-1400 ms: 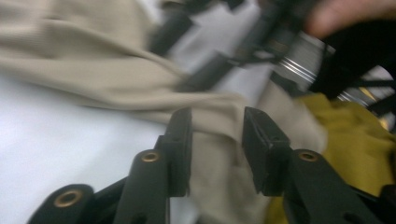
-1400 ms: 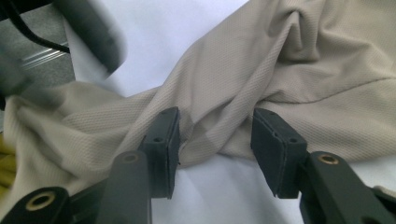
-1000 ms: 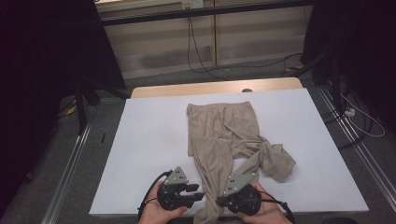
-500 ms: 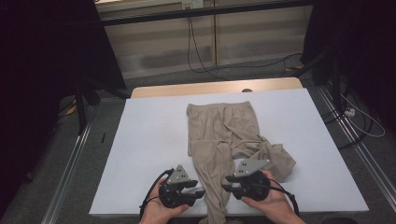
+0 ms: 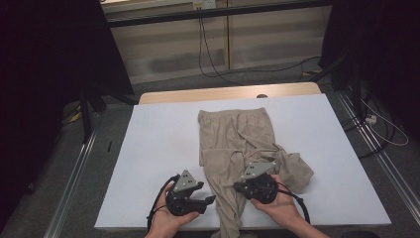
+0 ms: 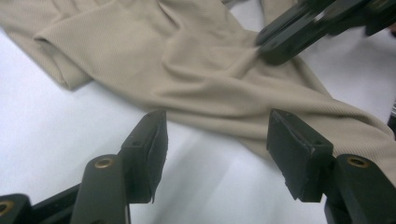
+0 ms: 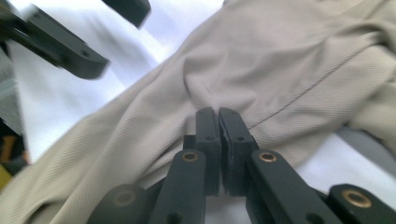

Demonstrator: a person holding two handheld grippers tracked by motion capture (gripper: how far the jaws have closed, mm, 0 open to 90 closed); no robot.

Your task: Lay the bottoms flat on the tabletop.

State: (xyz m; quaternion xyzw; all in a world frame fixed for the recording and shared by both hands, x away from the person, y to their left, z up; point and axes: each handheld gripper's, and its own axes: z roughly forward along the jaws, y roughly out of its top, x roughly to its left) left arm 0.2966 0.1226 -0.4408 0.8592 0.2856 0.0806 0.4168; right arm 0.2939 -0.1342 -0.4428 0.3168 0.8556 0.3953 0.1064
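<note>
Room: dark surroundings, grey floor, cables trailing behind a white counter point(image 5: 148, 148) with a wooden edge at its far side.
Trousers: beige trousers point(image 5: 233, 134) lie flat in the middle of the counter, waistband at the far end; one leg runs down to the near edge, the other is bunched in a heap at the right.
Left hand: the left gripper point(image 5: 210, 201) is held low near the front edge, just left of the long leg, pointing across at it. Its fingers point(image 6: 149, 140) have just been opening and stand released, apart above the bare counter with the cloth edge just beyond them.
Right hand: the right gripper point(image 7: 218, 114) sits over the long leg beside the bunched heap, aimed leftward; its fingers are clenched on a pinch of the trousers' fabric.
</note>
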